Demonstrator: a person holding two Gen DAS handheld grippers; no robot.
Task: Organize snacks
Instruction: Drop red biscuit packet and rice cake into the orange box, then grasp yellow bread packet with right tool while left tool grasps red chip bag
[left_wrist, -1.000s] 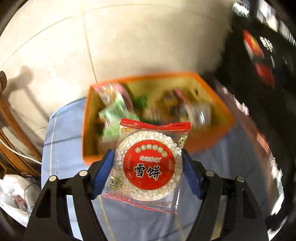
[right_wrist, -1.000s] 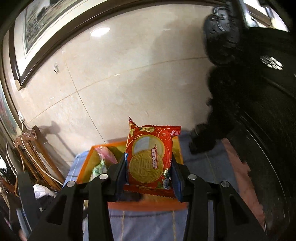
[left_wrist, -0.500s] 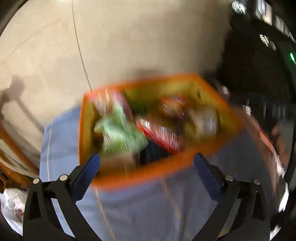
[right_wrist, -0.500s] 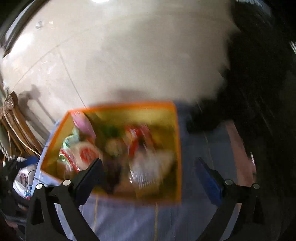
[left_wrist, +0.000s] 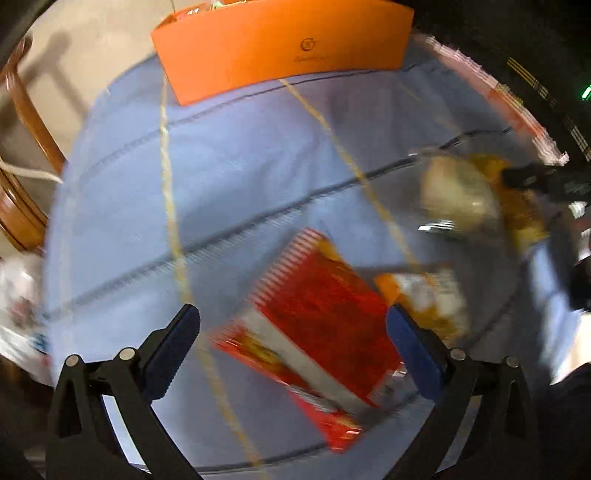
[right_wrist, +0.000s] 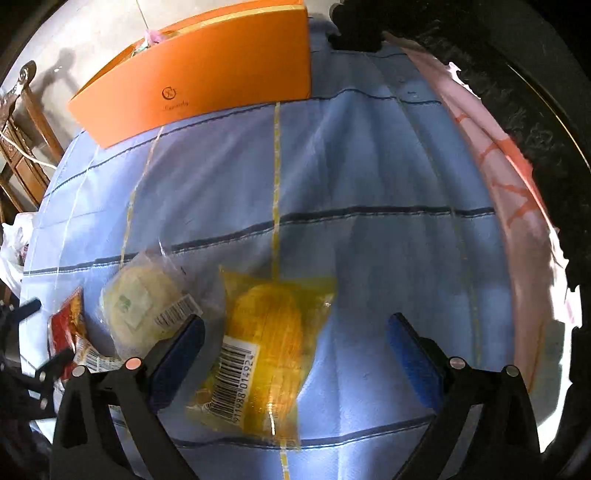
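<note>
An orange box (left_wrist: 280, 44) (right_wrist: 199, 70) stands at the far edge of the blue cloth. My left gripper (left_wrist: 295, 343) is open and hovers over a red snack packet (left_wrist: 314, 332) lying on the cloth; the view is blurred. My right gripper (right_wrist: 295, 350) is open above a yellow snack packet (right_wrist: 266, 347) lying on the cloth. A pale round cake packet (right_wrist: 144, 306) lies just left of it and shows blurred in the left wrist view (left_wrist: 458, 195). The red packet shows at the left edge of the right wrist view (right_wrist: 66, 325).
A blue striped cloth (right_wrist: 369, 166) covers the table. A small orange-and-white packet (left_wrist: 424, 295) lies right of the red one. Wooden chairs (right_wrist: 22, 122) stand at the left. A pink cloth edge (right_wrist: 517, 192) and dark furniture (right_wrist: 535, 92) lie at the right.
Both grippers let go of their packets over the orange box, then swung back and down over the packets lying on the cloth. The box now lies far ahead.
</note>
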